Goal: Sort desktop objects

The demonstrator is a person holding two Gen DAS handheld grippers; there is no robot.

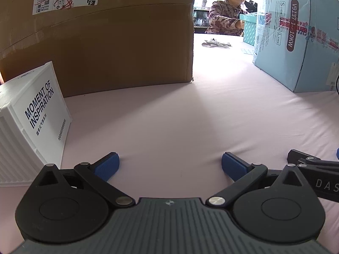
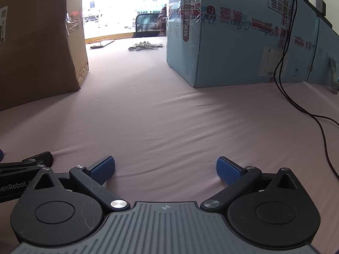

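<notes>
Two grippers lay low over a pale pink tablecloth (image 2: 169,122), side by side, each with its jaws spread wide and nothing between them. The left gripper (image 1: 170,165) showed its blue ribbed pads (image 1: 107,166) at 7 and 5 o'clock of its own view, both close above the cloth, though whether they touched it I could not tell. The right gripper (image 2: 165,169) stood open to much the same width, its pads likewise bare and holding nothing. Each tool's dark linkage edged into the other's view: the right one at 3 o'clock of the left wrist view, the left one at 9 o'clock of the right wrist view, so the two were near each other.

At 9 o'clock of the left wrist view stood a white ribbed storage bin (image 1: 31,122) printed "MOMENT OF INSPIRATION", just beside the left gripper's left finger and apart from it. Behind it, from 10 to 12 o'clock, rose a large brown cardboard box (image 1: 110,42) bearing a shipping label. At 2 o'clock sat a light blue carton (image 1: 300,42) wrapped with printed tape. Between the two boxes, far back at 12 o'clock, a small grey crumpled item (image 1: 215,43) lay on the cloth, and a seated person in a patterned top (image 1: 224,19) reached toward a teal box (image 1: 249,29). In the right wrist view a black cable (image 2: 296,105) trailed down the carton and across the cloth at 3 o'clock.
</notes>
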